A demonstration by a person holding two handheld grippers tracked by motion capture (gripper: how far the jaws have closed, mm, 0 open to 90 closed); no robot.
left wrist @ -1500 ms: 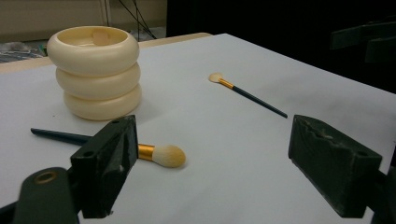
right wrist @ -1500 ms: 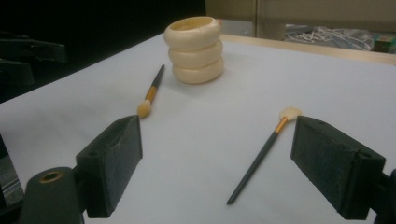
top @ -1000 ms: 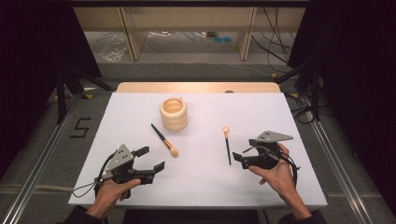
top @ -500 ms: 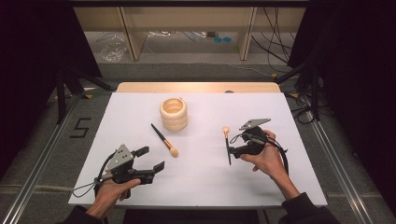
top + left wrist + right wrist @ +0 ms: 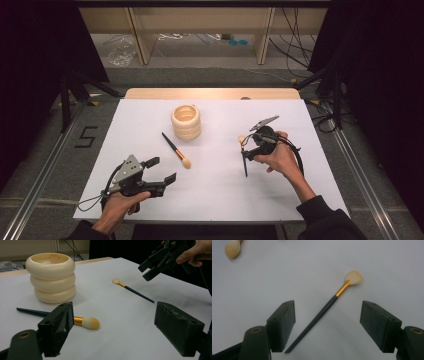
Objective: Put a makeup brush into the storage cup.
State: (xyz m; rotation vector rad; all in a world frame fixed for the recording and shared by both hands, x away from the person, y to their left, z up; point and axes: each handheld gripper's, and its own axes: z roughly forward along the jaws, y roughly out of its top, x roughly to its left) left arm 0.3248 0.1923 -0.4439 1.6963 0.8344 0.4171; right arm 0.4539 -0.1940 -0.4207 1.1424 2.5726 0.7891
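A cream ribbed holder (image 5: 186,121) (image 5: 50,277) stands upright at mid-table. A fluffy brush (image 5: 176,150) (image 5: 82,321) with a dark handle and gold collar lies flat in front of it. A thinner brush (image 5: 244,162) (image 5: 325,312) lies to the right, head pointing away. My right gripper (image 5: 248,149) (image 5: 327,315) hovers just above it, tilted down and open, its jaws either side of the handle without touching. My left gripper (image 5: 164,169) (image 5: 118,315) rests low at the front left, open and empty, facing the fluffy brush and the holder.
The white table sheet (image 5: 220,200) has free room between the two hands and along the front. A wooden edge (image 5: 210,93) runs along the back. Dark stands and cables (image 5: 325,90) flank the table. The fluffy brush's head (image 5: 232,248) lies at the right gripper view's top left.
My right gripper has moved left and forward from beside the thin brush to above it and tipped its jaws downward. The left gripper, both brushes and the holder have stayed put.
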